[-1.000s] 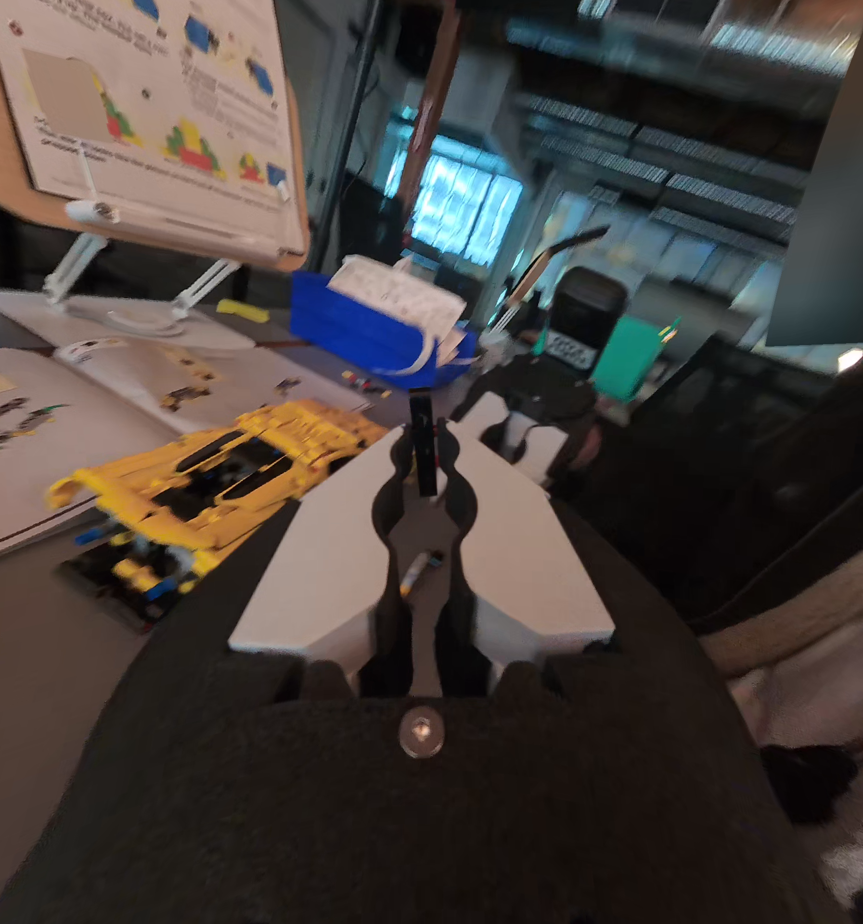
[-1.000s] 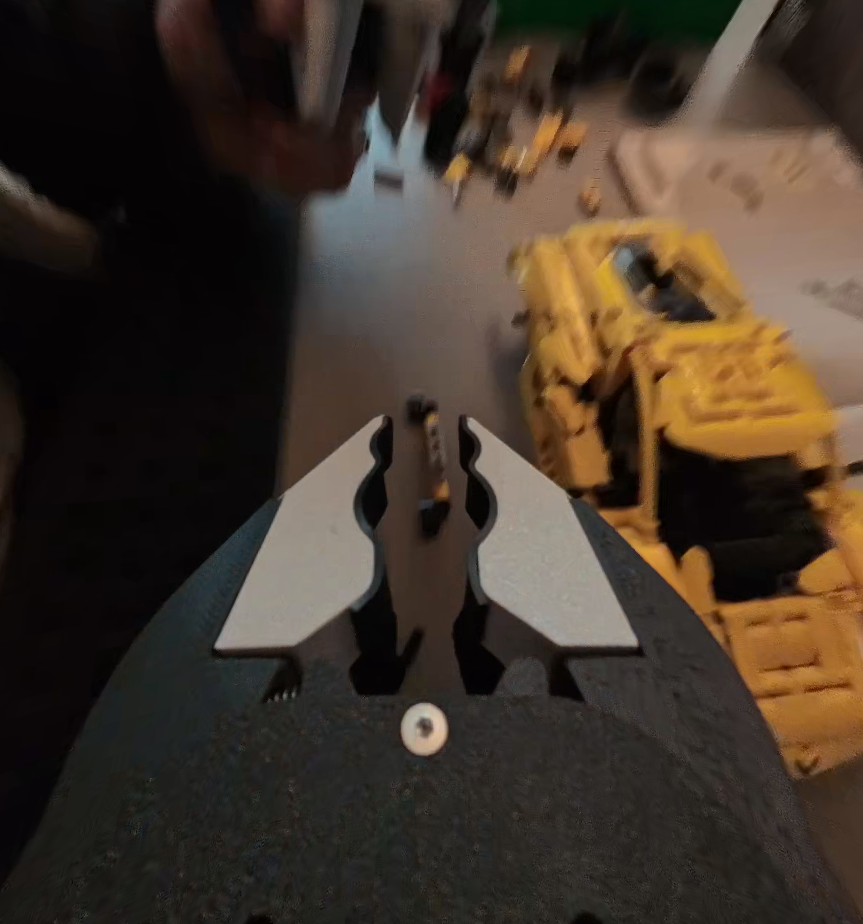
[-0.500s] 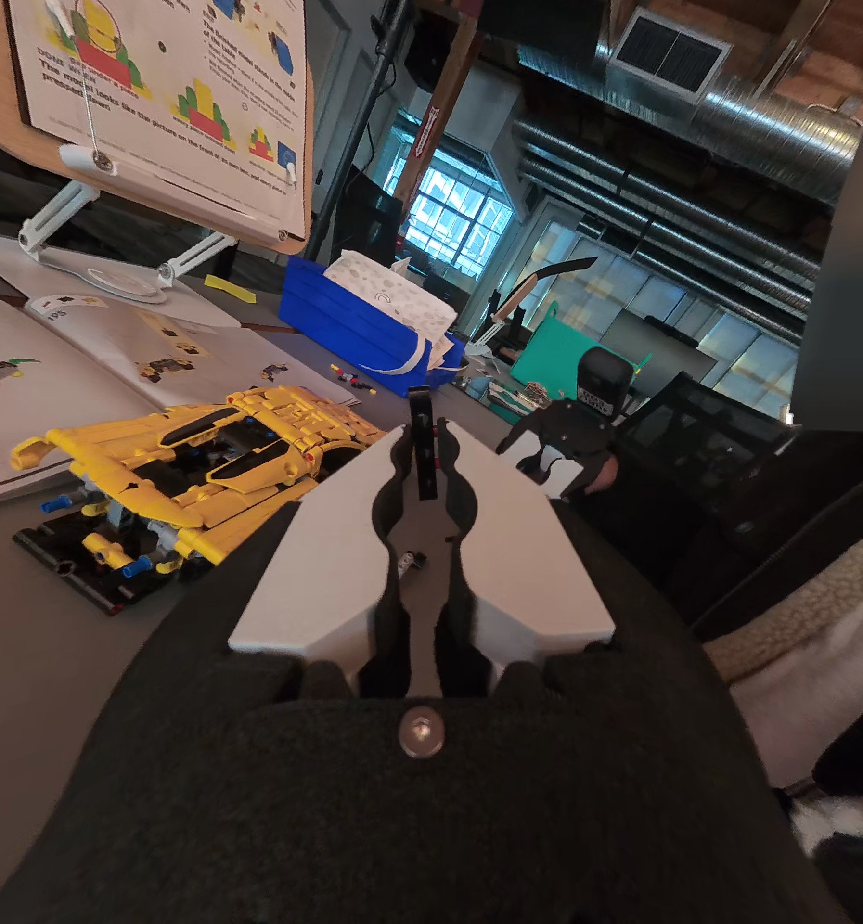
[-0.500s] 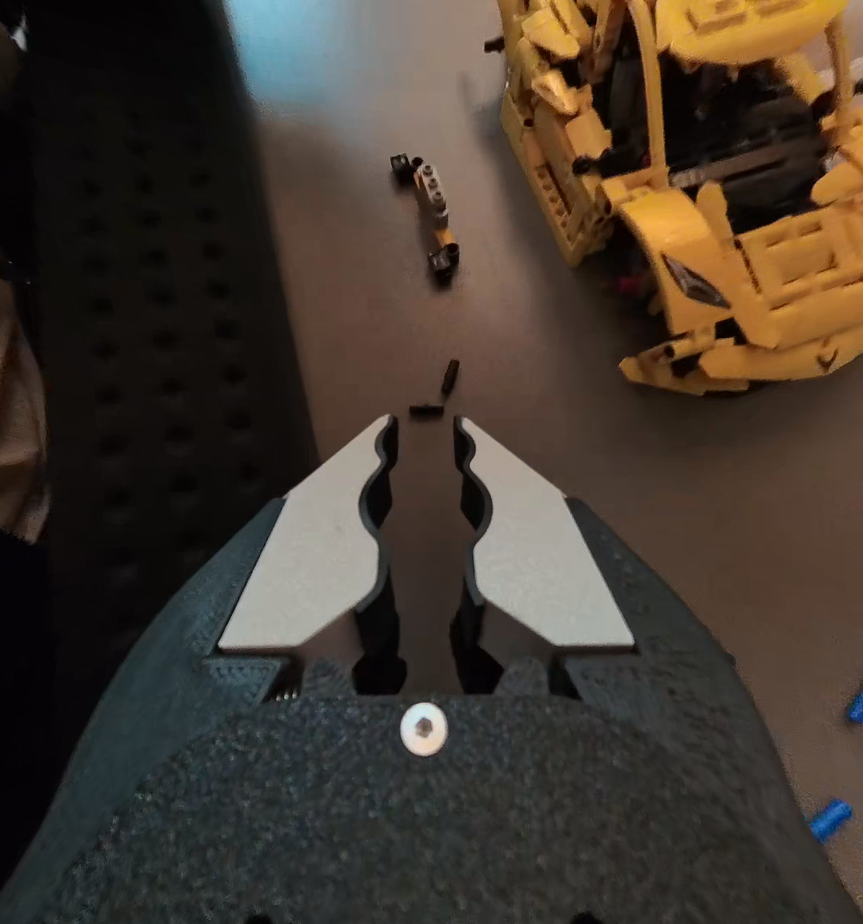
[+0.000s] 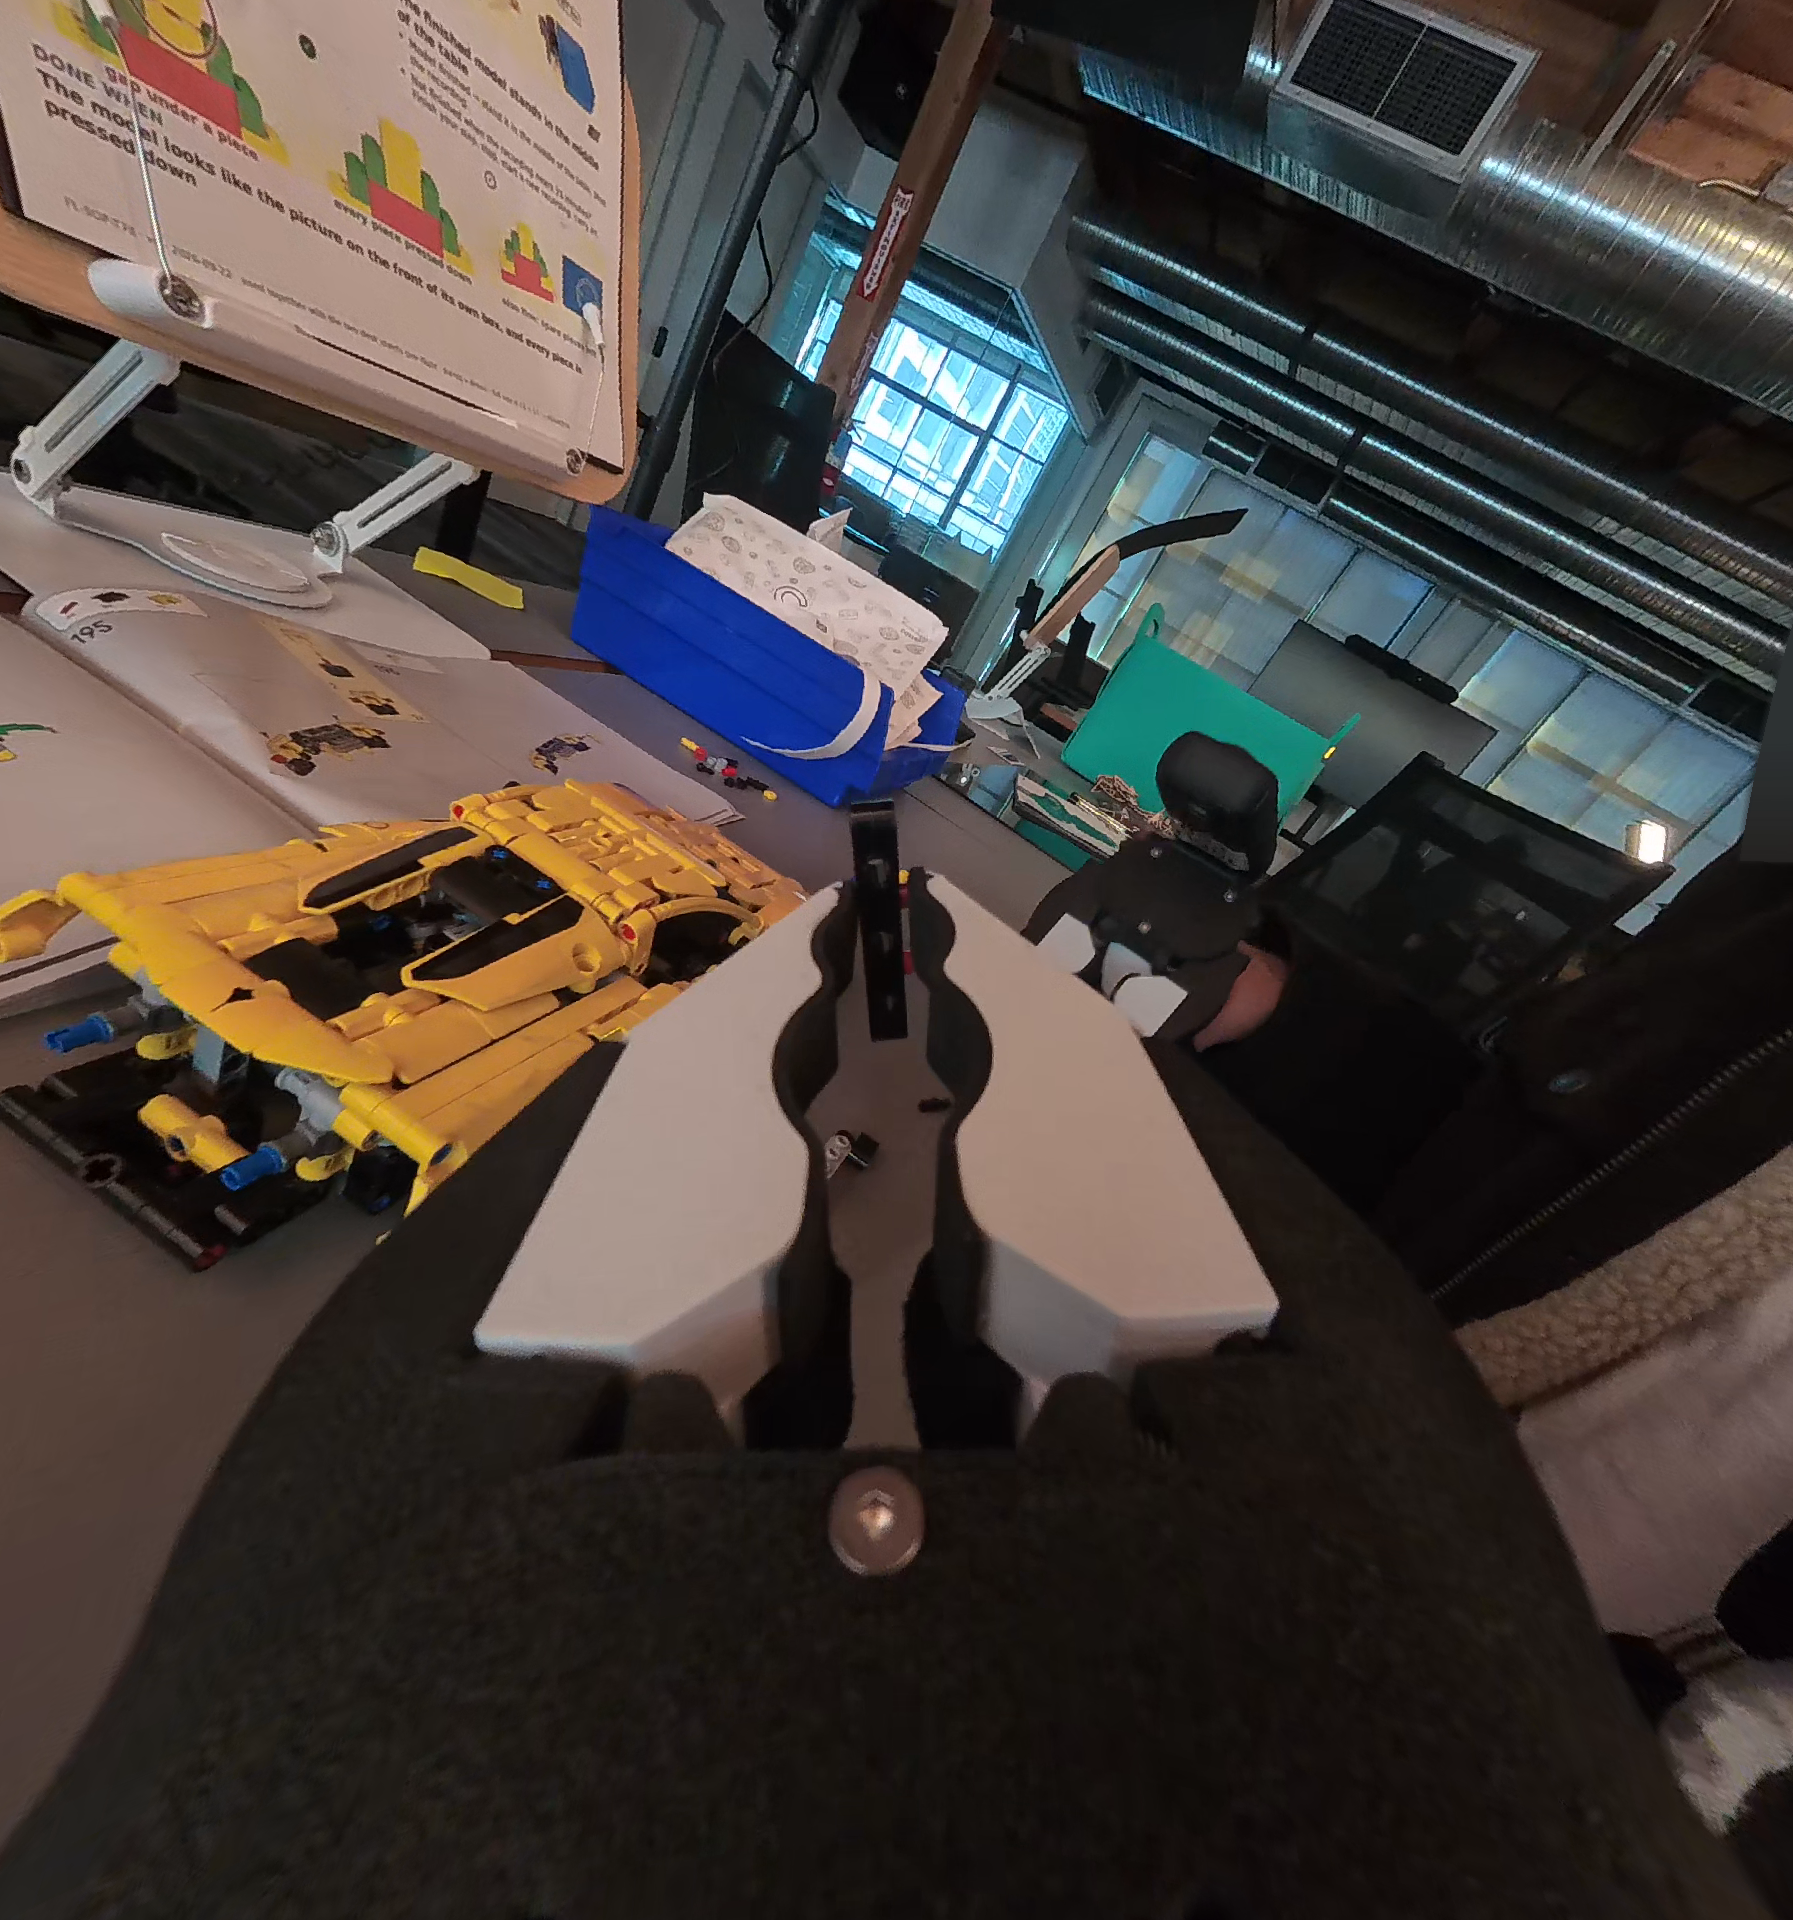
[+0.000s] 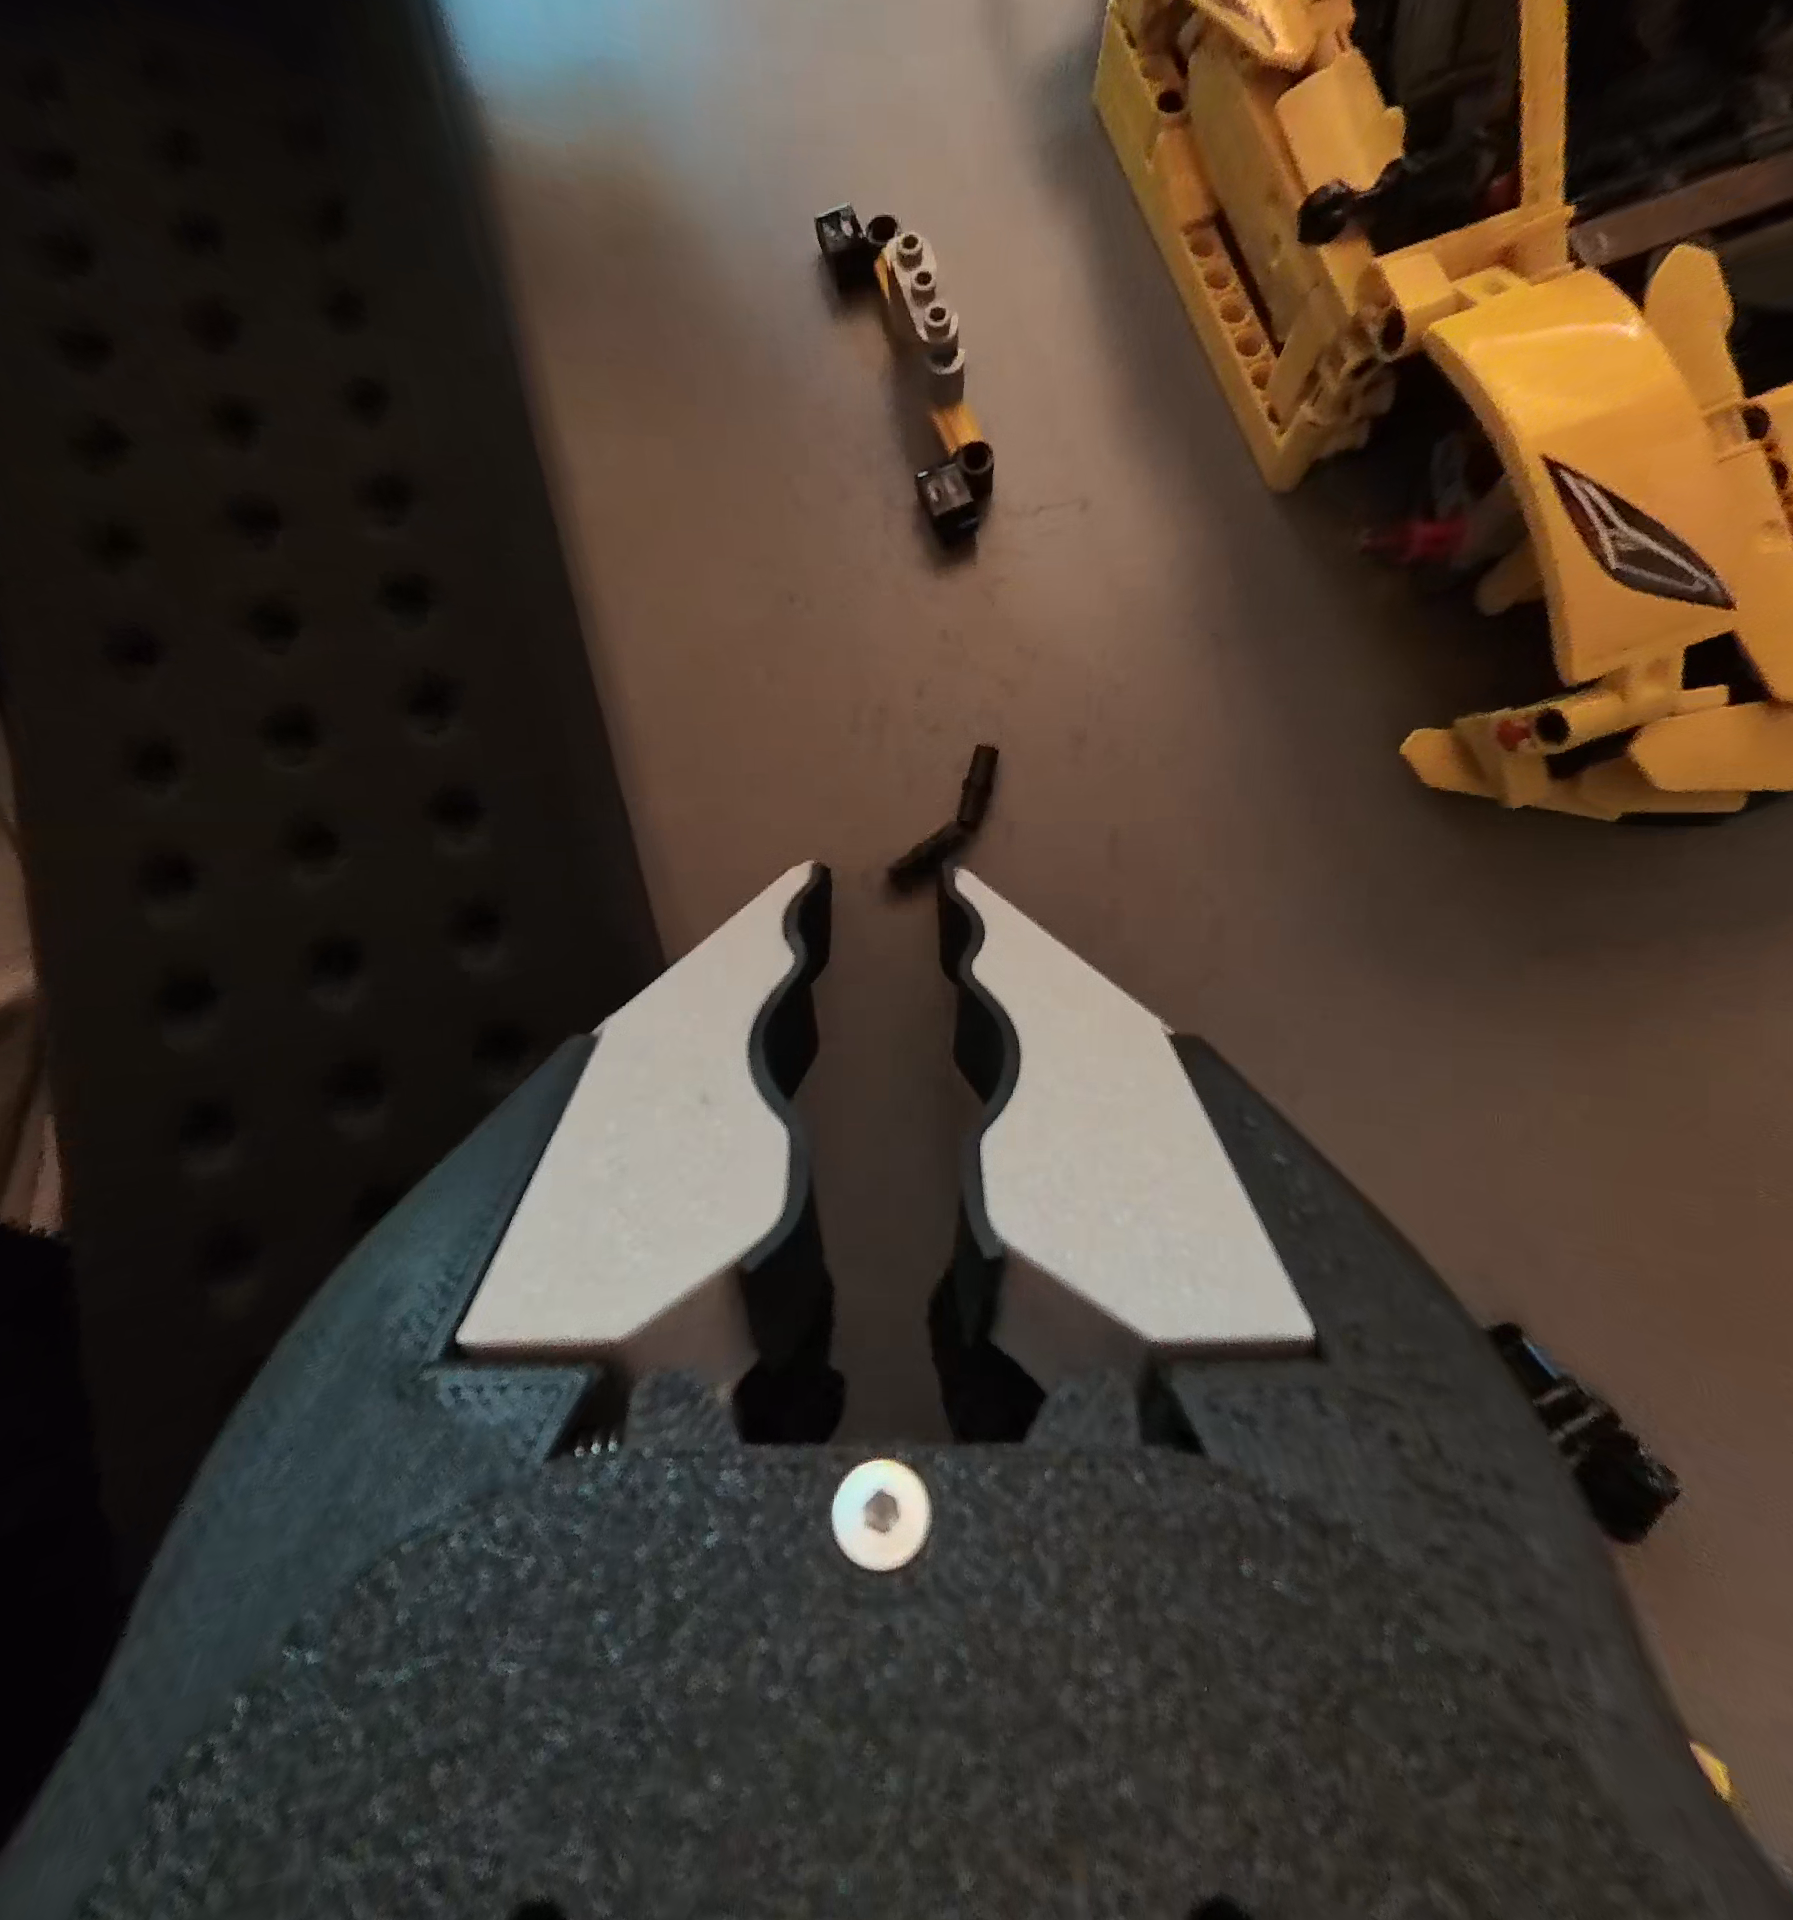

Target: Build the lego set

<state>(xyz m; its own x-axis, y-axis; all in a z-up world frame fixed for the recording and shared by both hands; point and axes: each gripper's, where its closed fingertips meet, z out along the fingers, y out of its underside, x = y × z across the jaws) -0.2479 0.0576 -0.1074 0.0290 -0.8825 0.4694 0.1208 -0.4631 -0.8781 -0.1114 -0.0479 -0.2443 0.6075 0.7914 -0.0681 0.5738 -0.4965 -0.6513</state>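
**Lego car on the worktop, one claw loaded and one empty**

Lego set first: from the left wrist view, your yellow brick-built sports car sits on the grey worktop, to the left of your left claw, with its far side against an open instruction booklet. That left claw is clamped on a slim black lego beam, which stands upright between the fingertips and pokes above them. Behind the car you can see a blue plastic bin stuffed with patterned white paper, and a tilted wooden stand holding a printed sheet. Your right claw shows farther off to the right, held in a hand.

From the right wrist view, your right claw hangs over the worktop with its fingers apart and nothing between them. Two small black lego pins lie just beyond the fingertips, the nearer one close to the right tip. Farther on lies a small assembly of grey, yellow and black pieces. The yellow car fills the upper right corner, well apart from the pins.
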